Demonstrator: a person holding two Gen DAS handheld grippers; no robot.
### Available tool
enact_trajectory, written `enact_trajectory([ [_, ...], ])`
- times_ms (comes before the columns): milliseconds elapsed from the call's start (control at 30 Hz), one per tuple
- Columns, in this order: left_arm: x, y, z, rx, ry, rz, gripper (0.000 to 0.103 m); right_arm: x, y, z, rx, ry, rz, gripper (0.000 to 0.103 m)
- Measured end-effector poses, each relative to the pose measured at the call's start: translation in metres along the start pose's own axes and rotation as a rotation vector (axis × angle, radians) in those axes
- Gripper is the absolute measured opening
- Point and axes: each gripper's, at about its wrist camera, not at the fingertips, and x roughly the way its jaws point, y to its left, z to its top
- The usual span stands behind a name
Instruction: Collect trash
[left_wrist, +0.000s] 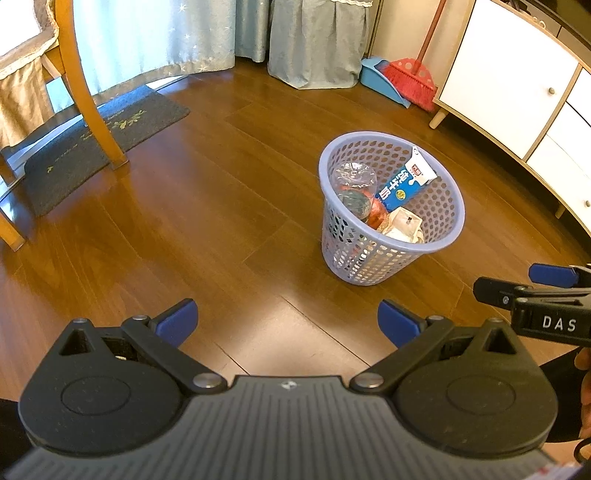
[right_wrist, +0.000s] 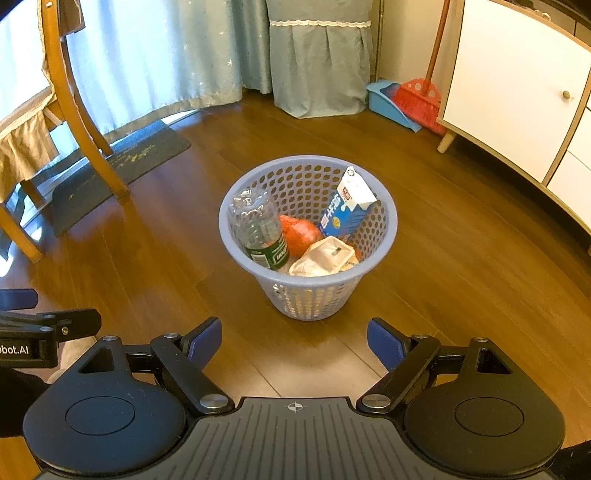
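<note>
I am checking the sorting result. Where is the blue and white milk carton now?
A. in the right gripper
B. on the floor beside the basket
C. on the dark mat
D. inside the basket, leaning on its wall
D: the milk carton stands tilted inside the basket, against its far wall.

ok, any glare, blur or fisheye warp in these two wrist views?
Left wrist: strong barrel warp, the white cabinet edge bows; window glare sheens the floor between the open left gripper fingers. Right wrist: same bowing, bright window at upper left; basket sharp, the open right gripper body soft.
</note>
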Motion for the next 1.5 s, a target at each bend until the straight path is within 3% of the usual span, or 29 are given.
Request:
enact_trajectory([
  [1500, 0.0035, 0.0057, 0.0022, -0.01, -0.009, 0.004, 0.102, 0.0033, 0.0021, 0.0016, -0.007, 0.005, 0.0, 0.083],
])
